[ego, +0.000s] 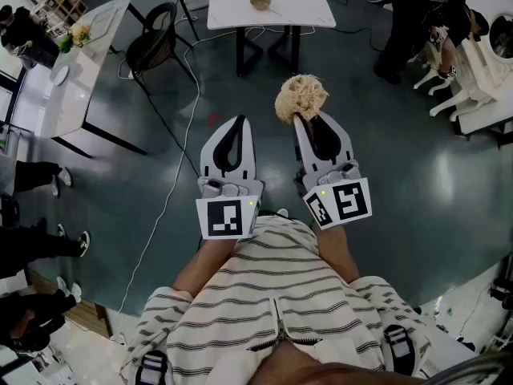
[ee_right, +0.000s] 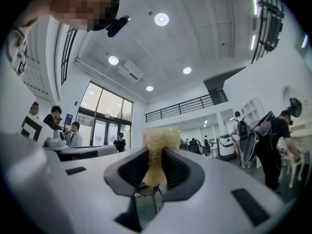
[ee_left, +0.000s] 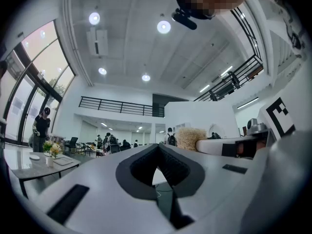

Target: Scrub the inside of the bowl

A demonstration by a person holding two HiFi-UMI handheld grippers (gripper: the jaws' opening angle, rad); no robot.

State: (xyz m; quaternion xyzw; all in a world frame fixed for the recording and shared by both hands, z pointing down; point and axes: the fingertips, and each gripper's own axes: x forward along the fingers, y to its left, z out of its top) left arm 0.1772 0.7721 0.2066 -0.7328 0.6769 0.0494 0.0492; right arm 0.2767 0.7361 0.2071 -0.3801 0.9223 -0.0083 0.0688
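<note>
We pinch the tan fibrous scrubber in our right tongs; left tongs clenched, empty. Unbraced, the small tan bowl at 12 o'clock may skid.

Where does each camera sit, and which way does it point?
Head view: head-mounted, looking steeply down at the floor; striped shirt, left gripper and right gripper show.
Left gripper view: on that gripper, tilted up at the ceiling; shut, empty jaws show.
Right gripper view: likewise upward; jaws clamp the scrubber.
All three show the scrubber.
</note>
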